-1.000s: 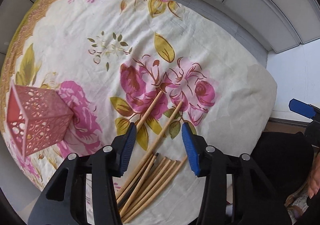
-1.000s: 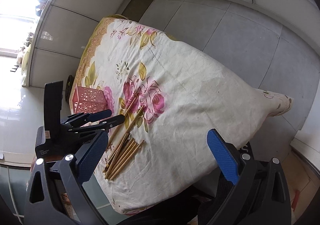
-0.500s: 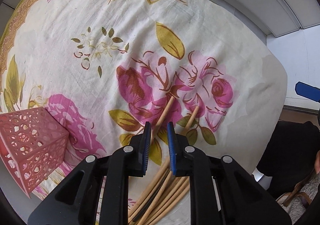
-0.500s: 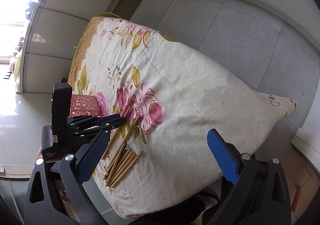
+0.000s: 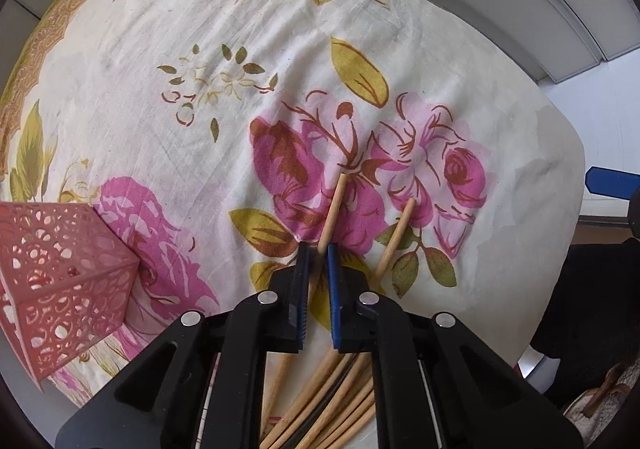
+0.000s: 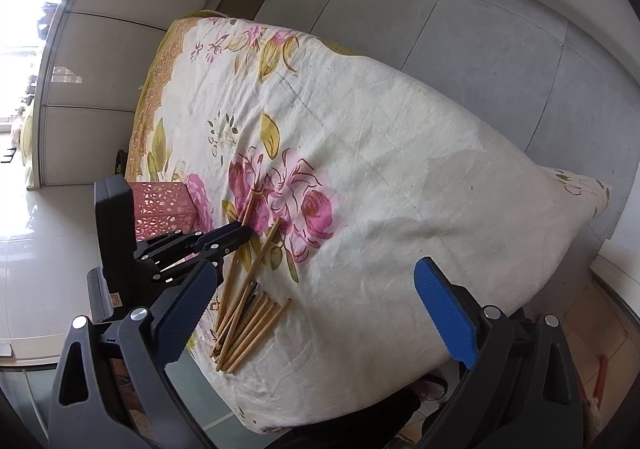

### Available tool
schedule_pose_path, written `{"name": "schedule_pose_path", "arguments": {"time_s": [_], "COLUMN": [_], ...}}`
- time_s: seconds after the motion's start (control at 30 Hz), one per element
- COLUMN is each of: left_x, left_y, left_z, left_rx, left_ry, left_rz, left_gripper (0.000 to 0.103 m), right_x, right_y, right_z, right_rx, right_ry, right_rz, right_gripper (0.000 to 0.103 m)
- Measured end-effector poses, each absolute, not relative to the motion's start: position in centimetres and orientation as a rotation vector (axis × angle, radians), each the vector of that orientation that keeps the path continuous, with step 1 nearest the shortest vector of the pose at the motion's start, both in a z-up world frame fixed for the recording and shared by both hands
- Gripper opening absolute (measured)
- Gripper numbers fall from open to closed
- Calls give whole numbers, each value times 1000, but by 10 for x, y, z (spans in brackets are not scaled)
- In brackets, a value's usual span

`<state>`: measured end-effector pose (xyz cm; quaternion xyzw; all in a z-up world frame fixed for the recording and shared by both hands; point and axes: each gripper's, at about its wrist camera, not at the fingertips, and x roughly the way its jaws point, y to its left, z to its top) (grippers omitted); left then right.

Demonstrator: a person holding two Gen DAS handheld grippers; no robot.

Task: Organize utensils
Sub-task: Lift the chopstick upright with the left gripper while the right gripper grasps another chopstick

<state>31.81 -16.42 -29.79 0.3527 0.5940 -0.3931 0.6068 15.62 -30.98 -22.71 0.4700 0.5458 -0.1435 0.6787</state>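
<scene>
My left gripper (image 5: pixel 318 255) is shut on a wooden chopstick (image 5: pixel 333 205) that points away over the floral cloth (image 5: pixel 200 69). A second chopstick (image 5: pixel 396 237) lies just to its right. A bundle of several more chopsticks (image 5: pixel 340 401) lies under the gripper body. In the right wrist view the left gripper (image 6: pixel 244 231) pinches the chopstick (image 6: pixel 249 205) near its far end, with the chopstick bundle (image 6: pixel 248 325) below. A pink perforated holder (image 5: pixel 60 273) stands to the left; it also shows in the right wrist view (image 6: pixel 160 205). My right gripper (image 6: pixel 316 301) is open and empty, off the table's near edge.
The table with the cloth (image 6: pixel 400 169) stands on a grey tiled floor (image 6: pixel 500 49). A blue finger pad of the right gripper (image 5: pixel 612 185) shows at the right edge of the left wrist view. A dark garment (image 5: pixel 592 309) lies beyond the table's right edge.
My left gripper moved forward along the chopsticks and closed from wide open onto one chopstick. The right gripper stayed open and shifted only slightly.
</scene>
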Motion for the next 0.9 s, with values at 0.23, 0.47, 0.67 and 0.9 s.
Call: {"name": "schedule_pose_path", "arguments": {"time_s": [0.23,0.47,0.67,0.9], "left_x": [301,262,233,221], "left_y": [-110,-50,-23,2], "left_z": [-229,-135,-97,-75], "left_rx": [713,621,544,480], "left_ry": [1155,920,789,713], "left_rz": [-838,-733,-694,-685], "left_gripper": [7,5,5,5], "right_x": [184,219,253,282], "right_y": [-286,-261,-239,-215], "right_z": [-255,-285,-289,-290], "right_rx": [1075,1073,970,802], "right_ry": [1350,1445,1484,1492], "right_rz": [-297,-380,-471,-557], "right_gripper": [63,43,34,10]}}
